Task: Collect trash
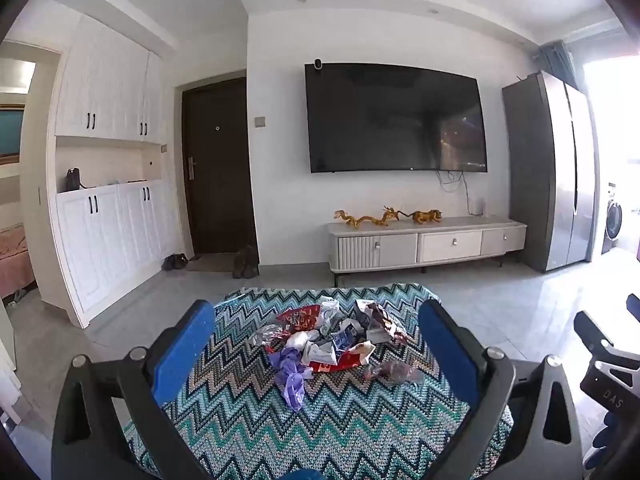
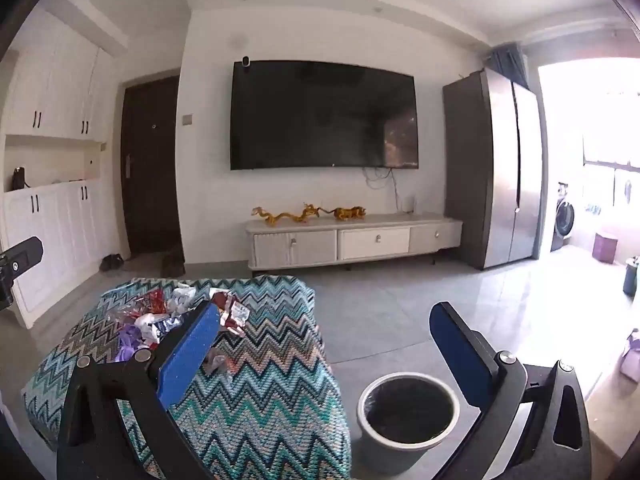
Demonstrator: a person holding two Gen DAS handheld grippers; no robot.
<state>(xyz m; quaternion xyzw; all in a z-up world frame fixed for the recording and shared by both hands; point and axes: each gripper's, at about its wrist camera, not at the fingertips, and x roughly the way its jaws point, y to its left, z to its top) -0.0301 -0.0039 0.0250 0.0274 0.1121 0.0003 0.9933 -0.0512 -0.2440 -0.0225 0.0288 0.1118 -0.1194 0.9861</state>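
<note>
1. One zigzag-patterned ottoman [image 1: 248,412], under a single heap of trash.
2. One bin [image 2: 408,412] on the floor, just beside the ottoman's right edge, between the right gripper's [image 2: 324,344] fingers in view.
3. Left gripper [image 1: 316,344] spread wide, holding nothing, aimed at the heap.
4. Right gripper spread wide too, holding nothing.
5. Trash pile [image 1: 332,336] mid-ottoman toward the far edge: crumpled wrappers, uncountable; one purple glove [image 1: 292,372] nearest.

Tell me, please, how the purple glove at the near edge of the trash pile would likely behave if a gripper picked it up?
The purple glove lies crumpled and limp on the zigzag blanket, so it would probably droop from the fingers. It looks thin, so likely very light. One end seems tucked among wrappers, so lifting might drag those.
</note>
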